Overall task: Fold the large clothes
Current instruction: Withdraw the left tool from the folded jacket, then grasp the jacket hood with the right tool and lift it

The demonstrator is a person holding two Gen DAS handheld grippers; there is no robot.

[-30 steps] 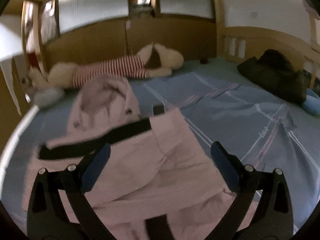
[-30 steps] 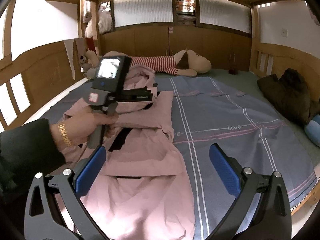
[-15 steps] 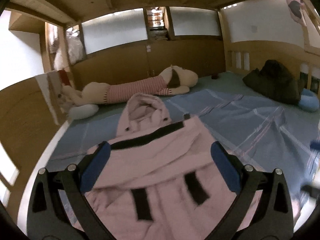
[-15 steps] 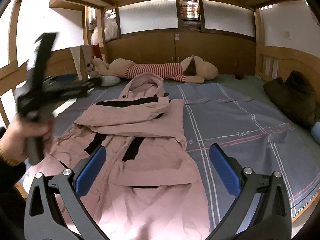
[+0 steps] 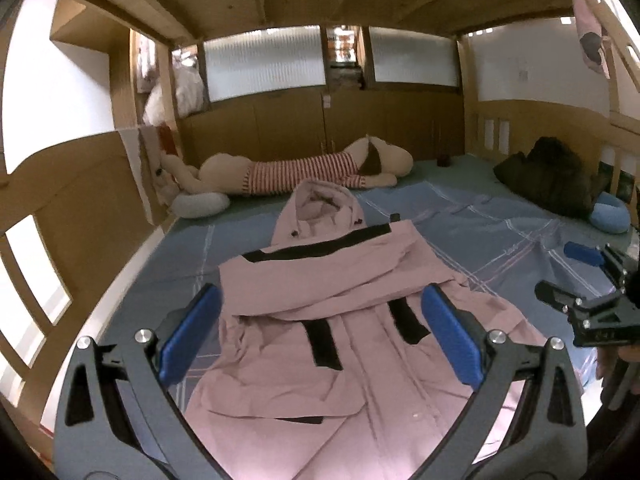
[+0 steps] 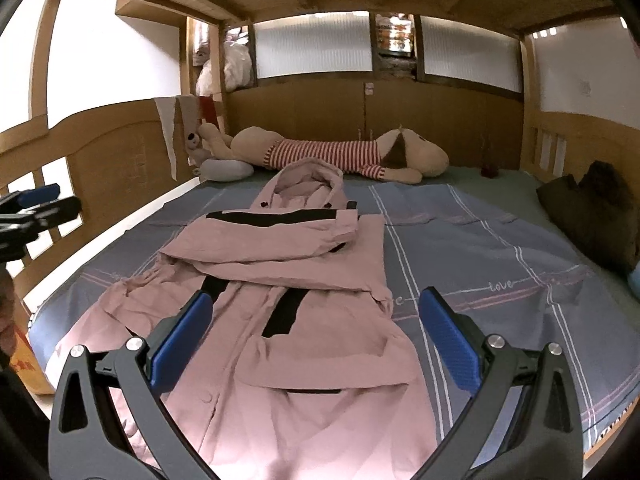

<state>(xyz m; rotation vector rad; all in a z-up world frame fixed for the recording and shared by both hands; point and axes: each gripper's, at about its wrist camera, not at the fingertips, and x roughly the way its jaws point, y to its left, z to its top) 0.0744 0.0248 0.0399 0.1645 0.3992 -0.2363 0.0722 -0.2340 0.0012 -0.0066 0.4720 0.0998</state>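
A long pink hooded coat (image 5: 332, 320) (image 6: 288, 308) with black stripes lies lengthwise on the bed, hood toward the far wall. Both sleeves are folded across its chest. My left gripper (image 5: 320, 336) hovers open above the coat's lower half, nothing between its blue pads. My right gripper (image 6: 316, 340) is also open and empty, held above the coat's hem end. In the left wrist view the right gripper (image 5: 580, 280) shows at the far right edge; in the right wrist view the left gripper (image 6: 36, 208) shows at the far left edge.
The blue striped bedsheet (image 6: 500, 264) covers the mattress. A long plush dog in a striped shirt (image 6: 332, 152) lies along the headboard. A dark bundle of clothing (image 5: 552, 180) and a blue cushion (image 5: 610, 212) sit at the right. Wooden rails (image 6: 100, 160) enclose the bed.
My left gripper has pulled back and up from the coat's folded sleeve to the foot end. The right gripper has also drawn back a little. The sleeve stays laid across the chest.
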